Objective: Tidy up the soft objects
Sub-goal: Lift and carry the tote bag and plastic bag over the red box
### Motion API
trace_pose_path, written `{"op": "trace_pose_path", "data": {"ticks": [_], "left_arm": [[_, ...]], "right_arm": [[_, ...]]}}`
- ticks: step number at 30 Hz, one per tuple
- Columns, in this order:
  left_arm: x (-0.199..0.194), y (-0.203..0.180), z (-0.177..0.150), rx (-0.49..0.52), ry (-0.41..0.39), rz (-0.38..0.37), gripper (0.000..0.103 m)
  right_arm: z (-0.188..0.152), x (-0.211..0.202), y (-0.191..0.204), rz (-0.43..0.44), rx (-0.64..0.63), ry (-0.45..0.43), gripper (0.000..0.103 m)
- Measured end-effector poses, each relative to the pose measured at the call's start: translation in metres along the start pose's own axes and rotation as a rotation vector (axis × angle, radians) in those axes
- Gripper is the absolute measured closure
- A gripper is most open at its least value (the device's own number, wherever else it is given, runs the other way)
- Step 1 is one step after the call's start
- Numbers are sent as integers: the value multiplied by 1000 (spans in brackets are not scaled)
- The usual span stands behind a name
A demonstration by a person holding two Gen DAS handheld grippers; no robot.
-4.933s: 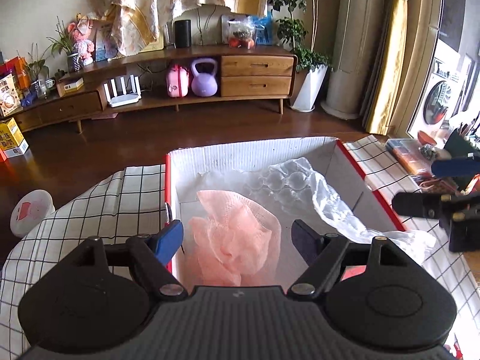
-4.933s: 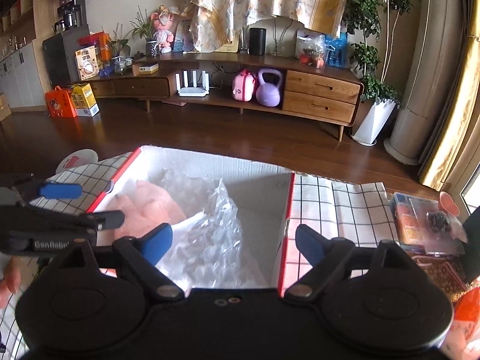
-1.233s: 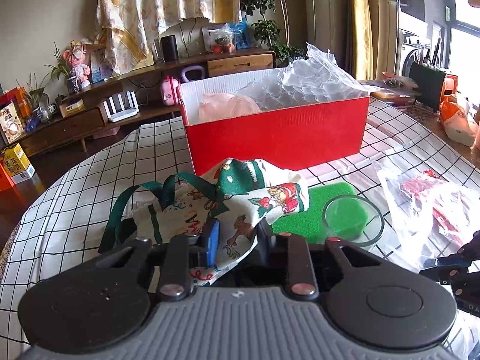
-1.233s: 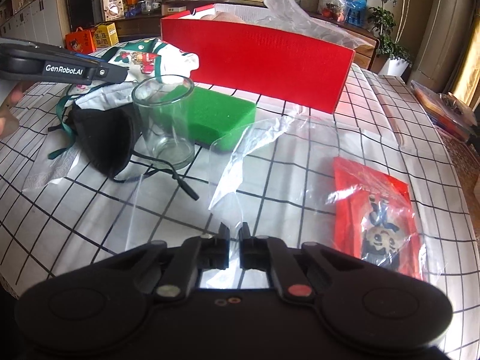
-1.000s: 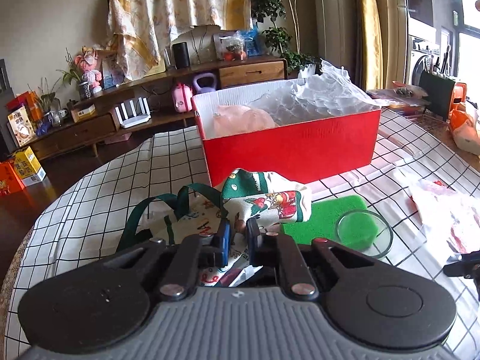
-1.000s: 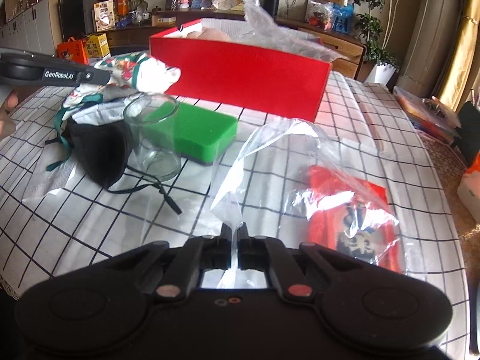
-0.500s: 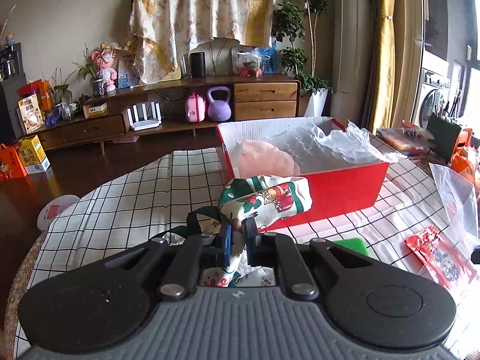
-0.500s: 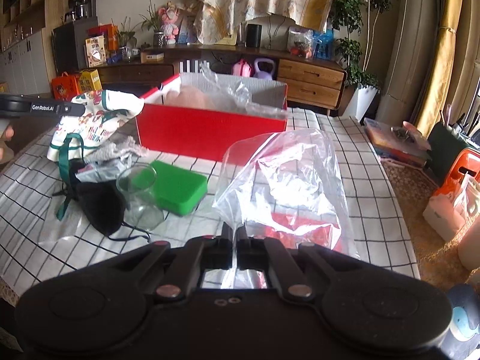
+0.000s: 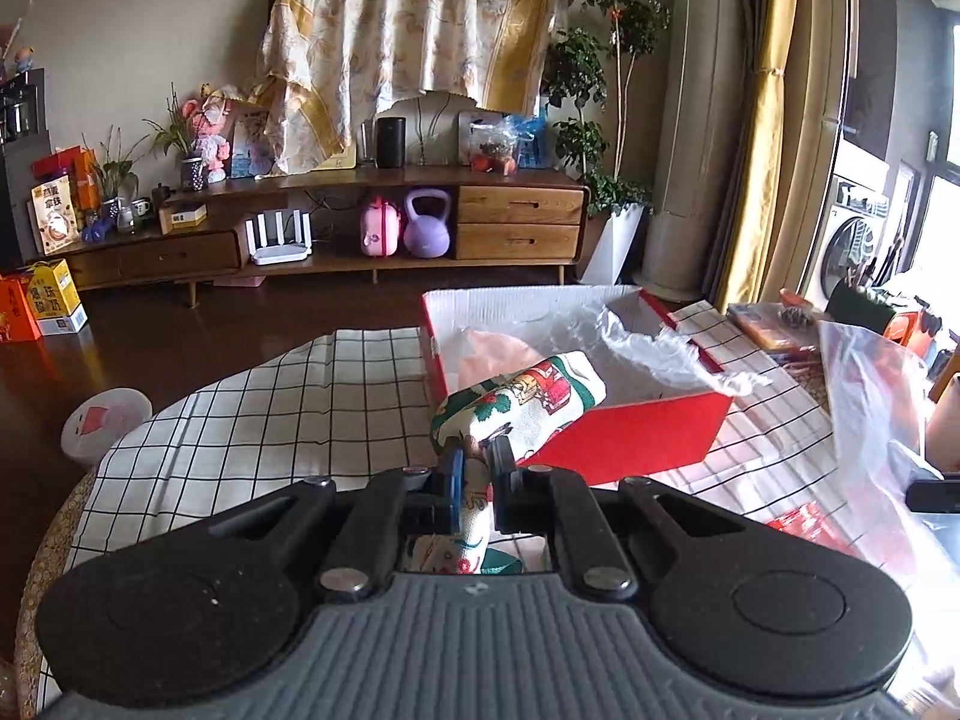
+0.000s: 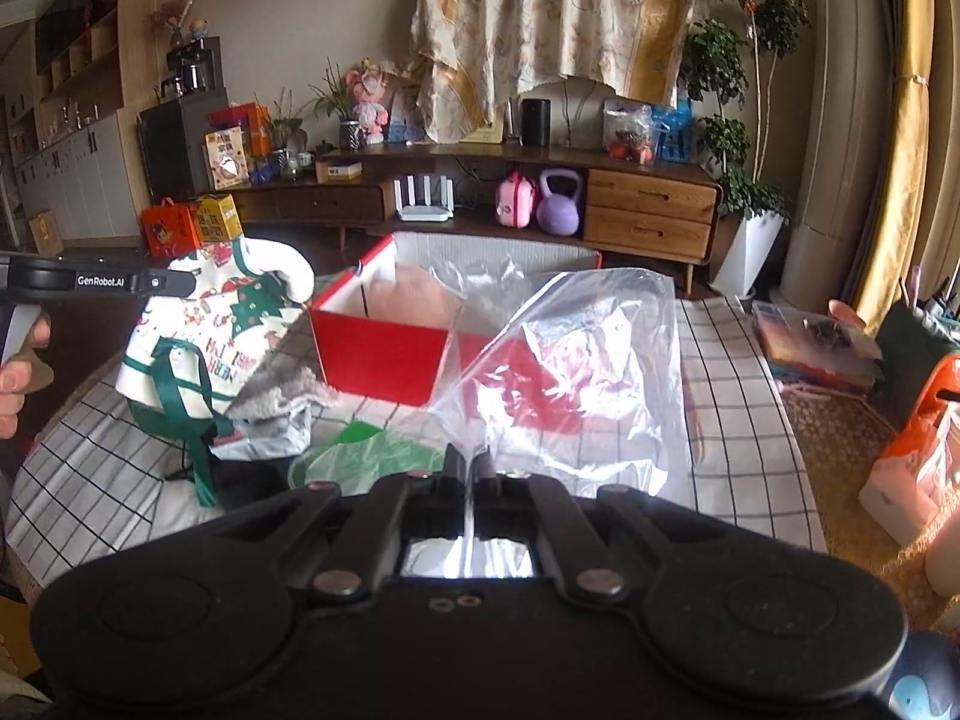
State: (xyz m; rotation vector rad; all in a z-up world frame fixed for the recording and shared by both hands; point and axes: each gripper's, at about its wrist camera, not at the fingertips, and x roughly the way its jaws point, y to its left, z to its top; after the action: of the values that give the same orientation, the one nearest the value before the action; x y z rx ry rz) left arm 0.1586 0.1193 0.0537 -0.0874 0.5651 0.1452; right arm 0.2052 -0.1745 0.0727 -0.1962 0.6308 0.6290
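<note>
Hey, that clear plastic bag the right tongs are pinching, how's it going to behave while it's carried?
Probably floppy: the clear plastic bag billows loosely above the right tongs, creased and shapeless. Likely very light, since a thin pinch at one edge holds it up. Possibly slippery, given its glossy film, so it may slide out.

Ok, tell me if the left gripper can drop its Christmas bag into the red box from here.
Probably yes: the left gripper holds the Christmas bag just short of the red box, whose top is open.
</note>
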Motion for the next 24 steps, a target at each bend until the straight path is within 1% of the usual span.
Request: {"op": "trace_pose_path", "data": {"ticks": [4, 13, 18, 24], "left_arm": [[-8, -5, 12, -3, -10, -26, 94], [-17, -31, 48, 22, -73, -89, 94], [-10, -44, 68, 22, -111, -118, 94], [12, -52, 93, 22, -148, -138, 94]], "right_arm": [[16, -3, 4, 18, -36, -26, 102], [56, 6, 16, 42, -116, -71, 102], [78, 25, 18, 46, -147, -79, 102], [101, 58, 21, 35, -209, -72, 102]]}}
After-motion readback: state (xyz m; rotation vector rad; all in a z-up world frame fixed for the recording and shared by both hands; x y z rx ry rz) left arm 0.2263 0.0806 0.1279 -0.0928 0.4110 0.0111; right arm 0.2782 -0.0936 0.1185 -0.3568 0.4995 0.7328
